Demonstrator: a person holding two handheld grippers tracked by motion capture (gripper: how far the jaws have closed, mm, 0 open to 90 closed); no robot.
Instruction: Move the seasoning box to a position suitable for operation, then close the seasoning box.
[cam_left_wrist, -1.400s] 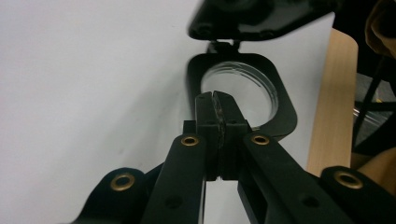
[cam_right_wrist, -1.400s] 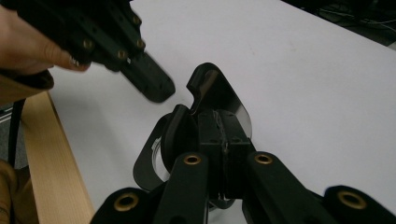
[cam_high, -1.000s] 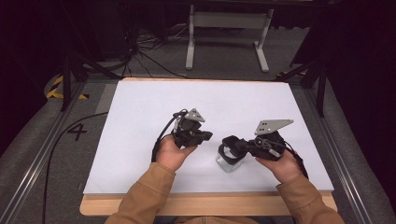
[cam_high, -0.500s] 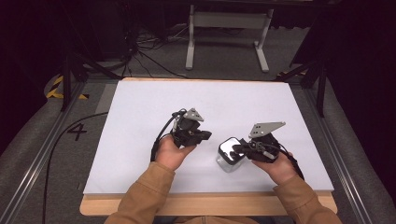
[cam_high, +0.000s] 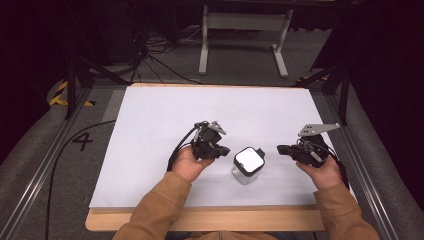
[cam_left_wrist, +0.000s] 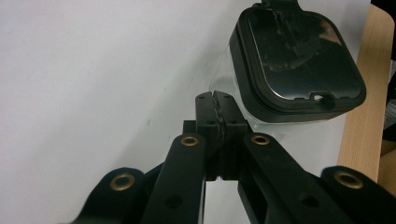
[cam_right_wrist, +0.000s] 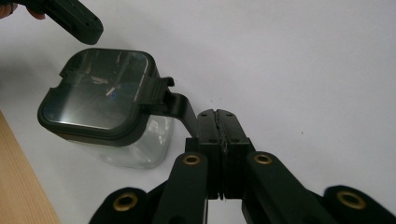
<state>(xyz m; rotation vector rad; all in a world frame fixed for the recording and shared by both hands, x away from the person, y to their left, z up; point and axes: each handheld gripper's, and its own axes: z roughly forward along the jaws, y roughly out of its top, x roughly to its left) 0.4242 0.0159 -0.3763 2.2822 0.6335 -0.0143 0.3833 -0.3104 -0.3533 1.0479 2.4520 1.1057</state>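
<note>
jaws on both the left gripper (cam_high: 223, 150) and right gripper (cam_high: 281, 149) are sitting fully closed and empty, flanking the lidded clear jar (cam_high: 247, 165) standing between them, risking tipping it if nudged.

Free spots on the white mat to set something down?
The white mat is bare across its far half, from the far edge down to the grippers, and along its left side. Crowded: the near middle, where the clear square jar with a black lid stands between left gripper and right gripper.
</note>
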